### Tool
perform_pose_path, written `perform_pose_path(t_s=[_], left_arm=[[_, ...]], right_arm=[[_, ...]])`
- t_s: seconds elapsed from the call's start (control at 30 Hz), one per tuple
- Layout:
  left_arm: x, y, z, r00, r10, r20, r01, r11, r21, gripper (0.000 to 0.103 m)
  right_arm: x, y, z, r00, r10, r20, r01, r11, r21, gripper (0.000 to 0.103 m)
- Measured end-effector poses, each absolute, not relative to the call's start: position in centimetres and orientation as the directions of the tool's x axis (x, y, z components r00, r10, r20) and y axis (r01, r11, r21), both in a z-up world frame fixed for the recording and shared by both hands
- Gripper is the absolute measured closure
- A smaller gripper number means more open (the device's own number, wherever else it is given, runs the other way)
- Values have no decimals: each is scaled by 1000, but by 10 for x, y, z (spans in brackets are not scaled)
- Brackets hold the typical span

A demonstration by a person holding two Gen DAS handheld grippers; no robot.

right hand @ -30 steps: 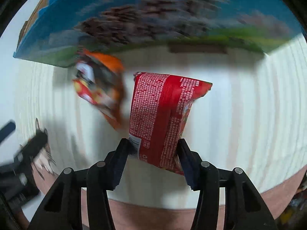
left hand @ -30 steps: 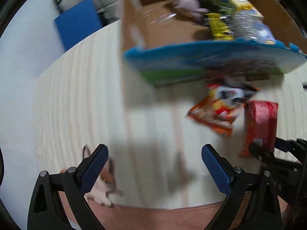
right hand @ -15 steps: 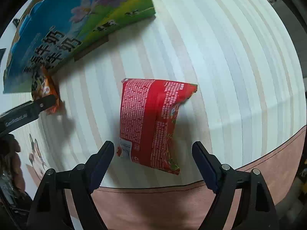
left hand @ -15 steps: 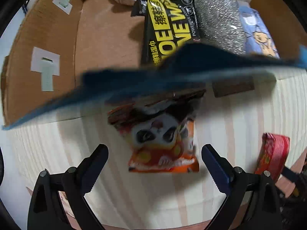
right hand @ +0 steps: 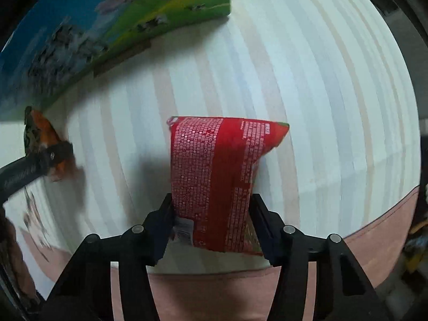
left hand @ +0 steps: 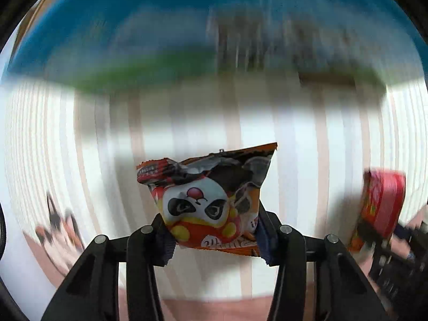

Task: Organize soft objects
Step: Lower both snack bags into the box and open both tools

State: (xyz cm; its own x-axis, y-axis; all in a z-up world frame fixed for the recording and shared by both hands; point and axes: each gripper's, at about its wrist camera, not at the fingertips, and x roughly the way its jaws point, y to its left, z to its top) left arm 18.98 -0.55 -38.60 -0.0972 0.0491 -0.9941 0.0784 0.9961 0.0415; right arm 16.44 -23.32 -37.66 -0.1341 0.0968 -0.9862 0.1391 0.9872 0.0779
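— The panda snack packet [left hand: 214, 203], where is it?

— Between the fingers of my left gripper [left hand: 212, 234]. Both blue pads press into its lower corners, so I am clamped on it. It stands upright in my grip, panda face toward the camera, torn-looking top edge up, above the striped tabletop [left hand: 307, 139].

— And your other side?

— My right gripper [right hand: 211, 223] is closed on the red packet [right hand: 216, 176]. The fingers pinch its lower part from both sides; the side with dense white print faces my camera, and a small white label sits at its lower left corner, against the left finger.

— Can each camera see the other hand's load?

— Yes. From the left wrist view the red packet [left hand: 382, 206] shows at the far right, blurred. From the right wrist view the panda packet [right hand: 42, 139] appears at the left edge as an orange shape held by the black left gripper [right hand: 53, 155].

— What lies beyond?

— The blue and green printed box [right hand: 120, 26], its side wall standing on the table ahead of both packets. From the left wrist it [left hand: 187, 40] is badly smeared, so I cannot read anything on it. At the near edge of the table runs a pinkish band [right hand: 214, 286]. A small cat-like picture [left hand: 61, 227] shows at the lower left, too blurred to tell more.
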Motion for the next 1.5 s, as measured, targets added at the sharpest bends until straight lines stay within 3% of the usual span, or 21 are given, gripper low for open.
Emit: perform_pose_path(t_s=[0.2,0.53,0.67,0.77,0.87,1.03,1.23,1.37,1.5], left_arm=[[120,-5,-399,-199,24,-980,49,999,15,56],[127,17,-405,-186,1,-982,2,1000,1,48],[131,8,-396,-168,6,-986,6,1000,5,58],[121,-4,-384,-149,15,-989,22,1000,12,60],[117,-12,-350,-114,-22,-993,29,999,-26,60],[148,-7,-260,9,-76,-997,59,995,-75,60],[251,6,-172,143,-2,-990,125,992,16,60],[329,28,-170,150,99,-984,155,980,122,60],[381,32,-197,68,141,-988,167,974,151,60]], right_arm=[[131,-222,-384,-214,69,-974,-1,998,70,47],[123,-212,-394,-235,31,-971,-68,997,48,39],[127,-201,-397,-230,3,-973,-91,996,25,38],[122,-176,-397,-217,-11,-976,-103,995,12,48],[120,-172,-389,-235,98,-967,-46,993,112,52],[141,-165,-323,-146,262,-954,-18,963,268,53],[204,-145,-230,38,438,-898,-63,898,436,53],[260,-128,-207,108,463,-880,-93,886,455,53],[310,-97,-222,92,498,-862,-73,867,493,53]])
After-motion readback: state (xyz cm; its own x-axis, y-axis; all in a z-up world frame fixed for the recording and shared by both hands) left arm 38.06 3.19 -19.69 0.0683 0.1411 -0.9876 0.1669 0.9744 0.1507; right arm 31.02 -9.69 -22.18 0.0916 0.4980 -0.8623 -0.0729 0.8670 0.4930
